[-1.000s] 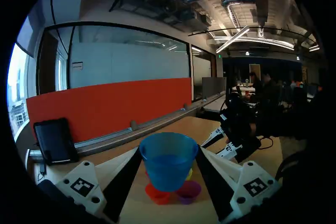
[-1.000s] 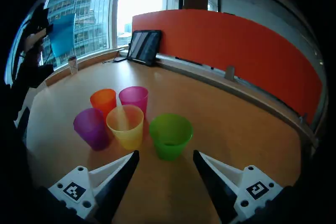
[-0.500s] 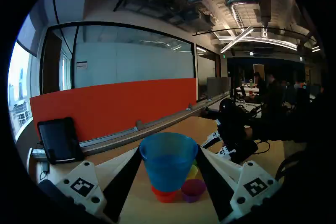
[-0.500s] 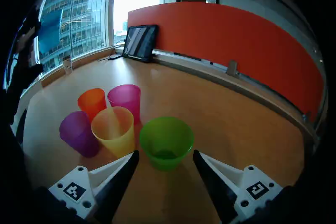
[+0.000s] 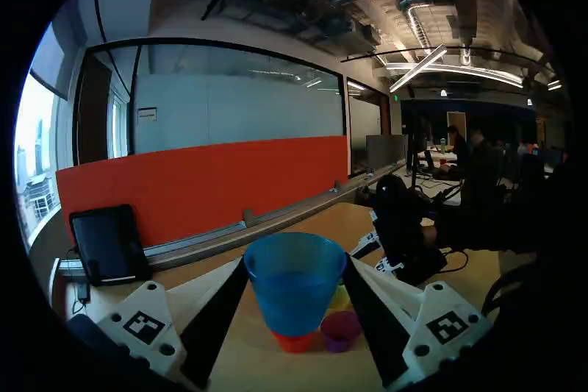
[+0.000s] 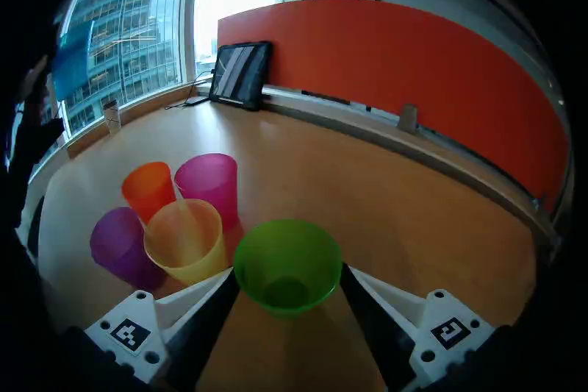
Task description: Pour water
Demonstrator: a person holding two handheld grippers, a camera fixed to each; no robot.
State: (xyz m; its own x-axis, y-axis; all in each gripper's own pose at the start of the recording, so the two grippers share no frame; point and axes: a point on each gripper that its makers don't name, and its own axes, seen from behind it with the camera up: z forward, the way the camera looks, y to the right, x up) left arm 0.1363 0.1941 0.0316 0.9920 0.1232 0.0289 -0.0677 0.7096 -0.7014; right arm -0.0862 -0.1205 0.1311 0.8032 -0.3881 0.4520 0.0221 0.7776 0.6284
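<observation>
My left gripper [image 5: 294,264] is shut on a blue cup [image 5: 294,282] that holds water, upright and high above the table. Below it stand an orange cup [image 5: 294,341], a purple cup [image 5: 339,329] and a yellow cup [image 5: 339,296]. In the right gripper view the blue cup [image 6: 72,68] hangs at the far left. My right gripper [image 6: 289,273] is open and low over the table, with a green cup [image 6: 287,268] standing between its fingers, rim close to both. Beside it cluster a yellow cup [image 6: 184,241], an orange cup [image 6: 149,186], a pink cup [image 6: 207,180] and a purple cup [image 6: 117,245].
The wooden table [image 6: 411,223] runs to an orange partition [image 6: 411,61] with a cable rail. A dark tablet [image 6: 239,72] leans at the back, near the windows [image 6: 132,31]. People sit at desks [image 5: 463,164] in the dim background.
My right gripper has moved forward and down, so the green cup now stands between its fingers. My left gripper has risen a little with the blue cup; the cups below look smaller.
</observation>
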